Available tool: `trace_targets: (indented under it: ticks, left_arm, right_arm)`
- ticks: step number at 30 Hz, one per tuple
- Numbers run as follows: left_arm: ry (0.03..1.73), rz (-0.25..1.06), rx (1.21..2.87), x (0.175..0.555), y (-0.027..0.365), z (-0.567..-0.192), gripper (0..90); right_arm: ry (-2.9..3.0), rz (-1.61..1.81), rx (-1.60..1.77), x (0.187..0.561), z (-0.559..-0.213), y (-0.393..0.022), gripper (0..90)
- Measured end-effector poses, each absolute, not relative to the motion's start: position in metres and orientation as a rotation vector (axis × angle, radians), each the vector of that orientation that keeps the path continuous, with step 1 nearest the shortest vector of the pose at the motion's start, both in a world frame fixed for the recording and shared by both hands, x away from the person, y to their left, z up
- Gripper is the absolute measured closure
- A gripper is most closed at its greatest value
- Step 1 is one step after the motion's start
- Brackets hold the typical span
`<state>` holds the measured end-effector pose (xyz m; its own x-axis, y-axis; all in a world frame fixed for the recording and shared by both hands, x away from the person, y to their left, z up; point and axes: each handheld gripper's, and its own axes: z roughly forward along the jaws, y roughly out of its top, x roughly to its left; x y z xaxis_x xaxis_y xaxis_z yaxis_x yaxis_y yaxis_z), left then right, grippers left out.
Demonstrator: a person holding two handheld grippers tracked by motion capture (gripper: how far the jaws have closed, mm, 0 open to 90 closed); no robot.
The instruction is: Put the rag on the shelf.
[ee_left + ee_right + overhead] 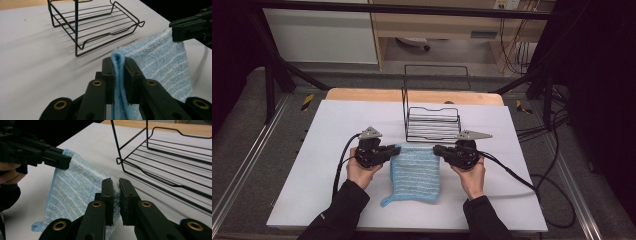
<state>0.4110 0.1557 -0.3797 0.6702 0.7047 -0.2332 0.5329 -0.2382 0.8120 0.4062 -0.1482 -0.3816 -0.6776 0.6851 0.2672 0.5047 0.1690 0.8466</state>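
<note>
High view: left gripper (395,150) and right gripper (438,149) each pinched a far corner of blue cloth (416,175), wire rack (432,122) just beyond.

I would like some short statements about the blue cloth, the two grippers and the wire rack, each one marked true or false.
1. The left gripper is shut on a far corner of the blue cloth. True.
2. The right gripper is open and away from the cloth. False: it is shut on the other far corner.
3. The cloth lies inside the wire rack. False: it hangs between the grippers in front of the rack, and its near edge rests on the white table.
4. The cloth has pale stripes. True.
5. The rack is made of black wire. True.
</note>
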Motion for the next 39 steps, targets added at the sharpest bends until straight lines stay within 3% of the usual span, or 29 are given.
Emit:
trace_targets:
  ticks: [39]
  left_arm:
    - [0.817, 0.384, 1.708, 0.386, 0.146, -0.31, 79.9]
  right_arm:
    - [2.008, 1.659, 0.972, 0.38, -0.309, -0.165, 83.6]
